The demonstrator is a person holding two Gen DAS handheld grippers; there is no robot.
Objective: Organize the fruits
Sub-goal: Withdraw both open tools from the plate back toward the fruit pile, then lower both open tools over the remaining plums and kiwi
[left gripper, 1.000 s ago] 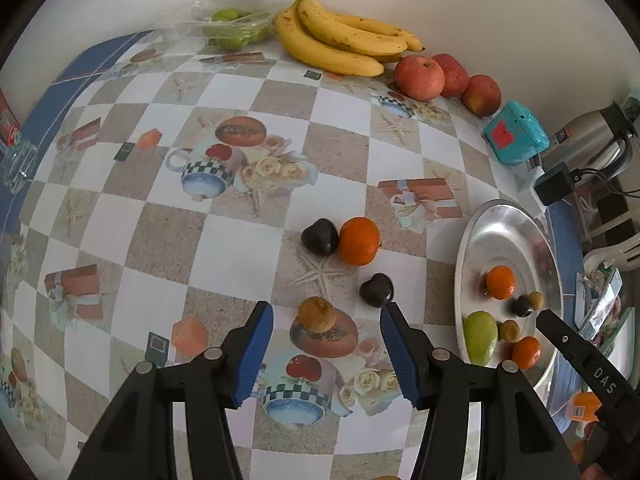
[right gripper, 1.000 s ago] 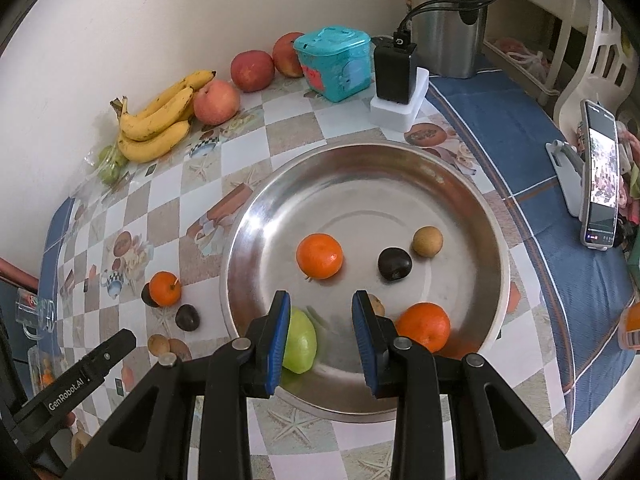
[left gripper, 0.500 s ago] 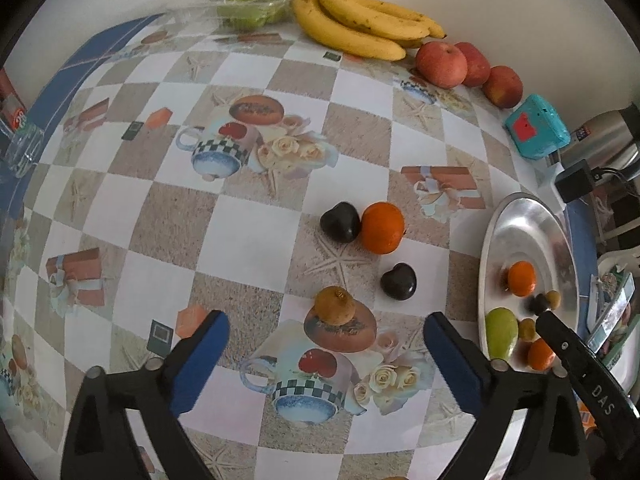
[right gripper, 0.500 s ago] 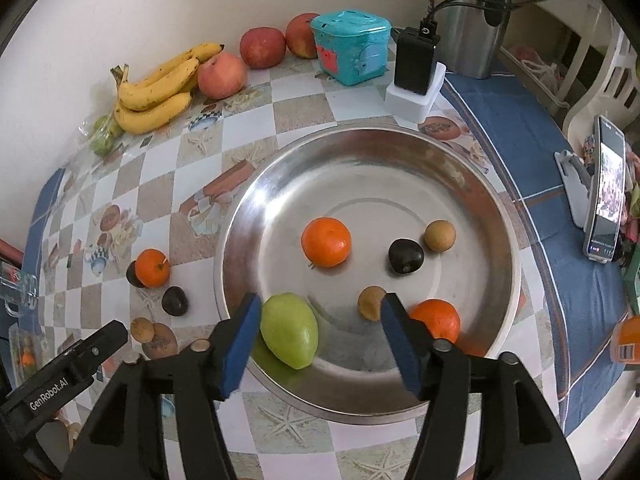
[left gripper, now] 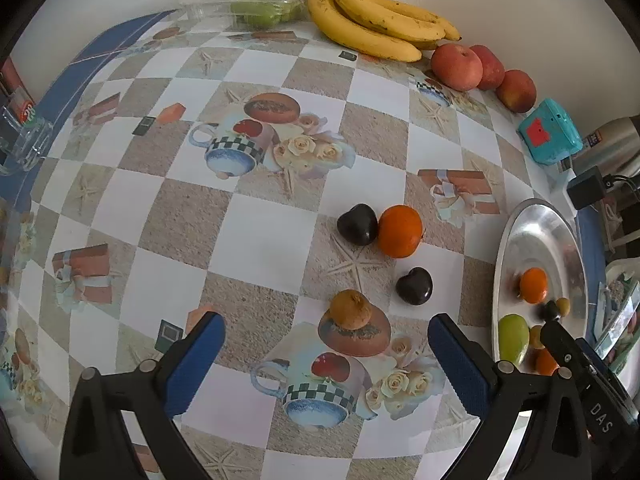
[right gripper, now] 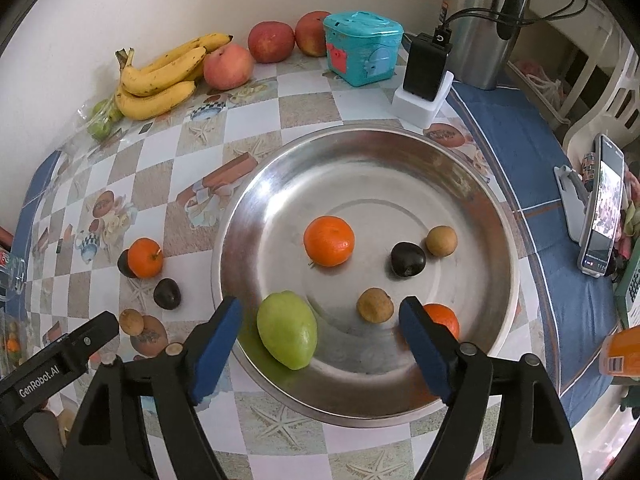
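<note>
Left wrist view: left gripper (left gripper: 326, 354) above the patterned table (left gripper: 256, 240), fingers spread wide, holding nothing.
Fruit ahead of left gripper: small brown fruit (left gripper: 351, 309) nearest, between the finger lines; dark plum (left gripper: 415, 285) just beyond to the right; second dark plum (left gripper: 357, 224) touching an orange (left gripper: 400, 231) farther on.
Right wrist view: right gripper (right gripper: 320, 336) over the near rim of the metal tray (right gripper: 460, 184), fingers wide apart, empty.
Tray contents: green mango (right gripper: 287, 329) by the near-left rim, beside the left finger; brown fruit (right gripper: 375, 305) between the fingers; tangerine (right gripper: 329, 241) near the middle; dark fruit (right gripper: 407, 259) with a round brown fruit (right gripper: 441, 241) just beside it; another tangerine (right gripper: 442, 319) partly hidden behind the right finger.
Back of table, by the wall: bananas (right gripper: 160, 76), three apples (right gripper: 228, 66) in a row, bag of green fruit (right gripper: 102, 120) at the far-left corner.
Other items: teal box (right gripper: 362, 53), black charger (right gripper: 426, 68) on a white block, steel flask (right gripper: 484, 20), phone on a stand (right gripper: 602, 208) on the blue cloth to the right.
</note>
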